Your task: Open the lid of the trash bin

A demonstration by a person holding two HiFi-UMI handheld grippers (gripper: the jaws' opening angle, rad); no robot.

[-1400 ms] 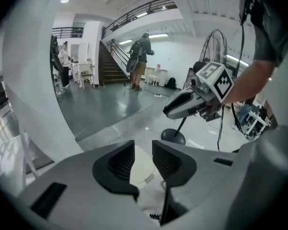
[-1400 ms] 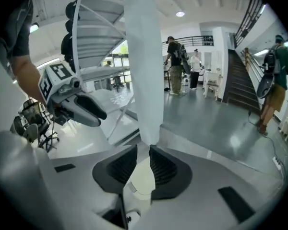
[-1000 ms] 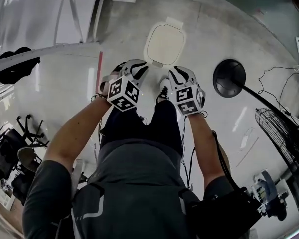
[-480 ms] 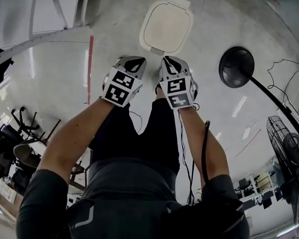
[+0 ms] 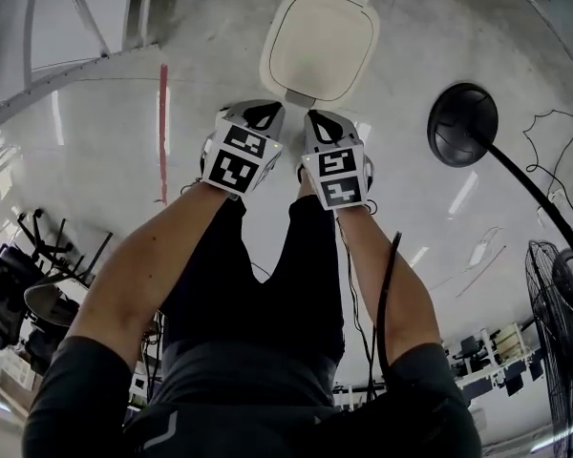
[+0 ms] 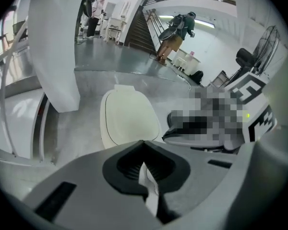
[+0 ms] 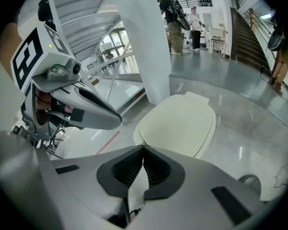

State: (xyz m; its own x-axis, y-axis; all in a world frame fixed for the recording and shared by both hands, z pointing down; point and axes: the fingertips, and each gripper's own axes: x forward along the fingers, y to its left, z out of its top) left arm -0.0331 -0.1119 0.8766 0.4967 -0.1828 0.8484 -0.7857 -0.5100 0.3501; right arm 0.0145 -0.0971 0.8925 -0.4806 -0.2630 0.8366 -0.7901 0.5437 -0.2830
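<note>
Head view, with both tool views. Against the two earlier head views, my left tool (image 5: 261, 114) and right tool (image 5: 317, 122) have come down together towards the floor (image 5: 105, 160). The trash bin (image 5: 265, 65) now fills more of the frame and lies at 12 o'clock from the two tips, near them but not touched. Its cream lid (image 5: 320, 46) is down flat and closed, with the small lip on its near edge just ahead of the tips. The left tool's jaws, apart a second ago, are now pressed together with nothing between them, as the left gripper view shows (image 6: 143, 147). The right tool's jaws also meet at the tip and are empty (image 7: 143, 148). In both tool views the lid (image 6: 127, 119) sits directly beyond the jaws. For the task, I judge the approach nearly complete and the opening not yet begun. Closed tips suit nudging or hooking the near lip rather than pinching it. A black fan base (image 5: 463, 124) stands at 3 o'clock, well apart.
</note>
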